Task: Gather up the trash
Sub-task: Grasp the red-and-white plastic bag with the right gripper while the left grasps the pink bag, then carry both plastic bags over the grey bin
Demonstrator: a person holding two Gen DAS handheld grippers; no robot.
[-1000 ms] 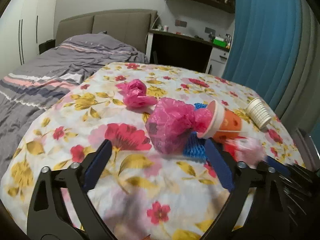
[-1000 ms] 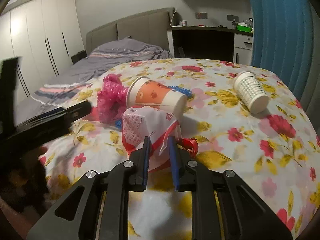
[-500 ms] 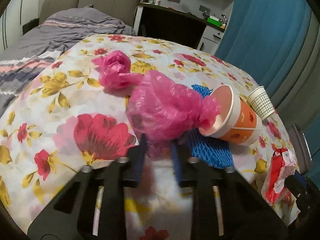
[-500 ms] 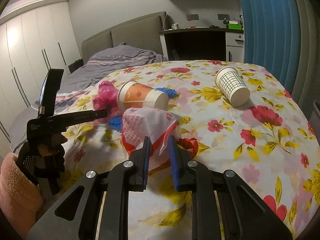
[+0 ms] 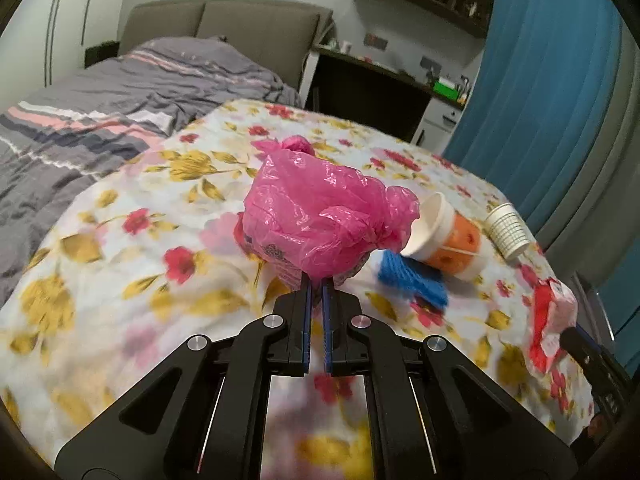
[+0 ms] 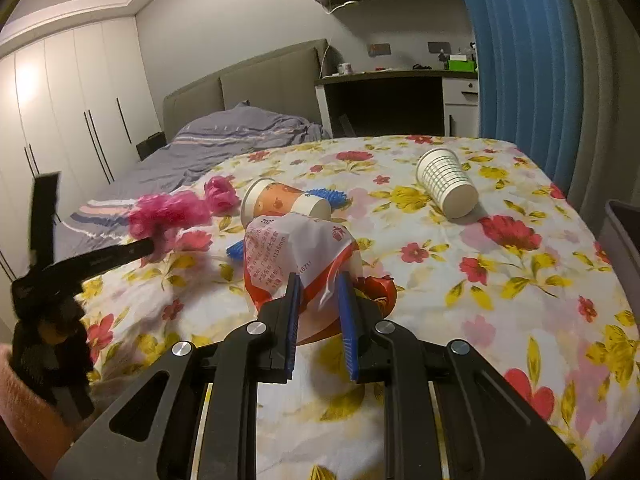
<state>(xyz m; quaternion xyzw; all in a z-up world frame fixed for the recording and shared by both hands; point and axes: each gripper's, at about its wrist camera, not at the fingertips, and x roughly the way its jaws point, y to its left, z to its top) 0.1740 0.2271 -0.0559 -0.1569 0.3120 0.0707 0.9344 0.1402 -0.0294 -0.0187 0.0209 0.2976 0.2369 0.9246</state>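
My left gripper [image 5: 316, 280] is shut on a crumpled pink plastic bag [image 5: 320, 212], held just above the flowered table [image 5: 120, 280]. In the right wrist view that bag [image 6: 168, 212] hangs at the tip of the left gripper [image 6: 150, 245] on the left. My right gripper [image 6: 320, 284] is shut on a red and white plastic wrapper [image 6: 296, 256]; the same wrapper [image 5: 550, 312] shows at the right edge of the left wrist view. An orange and white paper cup [image 5: 448, 240] lies on its side beside a blue foam net [image 5: 412, 280]. A second pink bag [image 6: 220, 194] lies behind.
A white grid-patterned paper cup [image 6: 446, 182] lies on its side at the table's far right. A bed with grey striped bedding [image 5: 100, 112] stands left of the table, a dark desk [image 6: 384, 100] behind, a blue curtain [image 5: 540, 80] to the right. A grey bin rim [image 6: 622, 220] shows at the right edge.
The left gripper went from wide open to shut on the pink bag and raised it off the cloth. The right gripper, still holding the wrapper, drew back a little from the cups.
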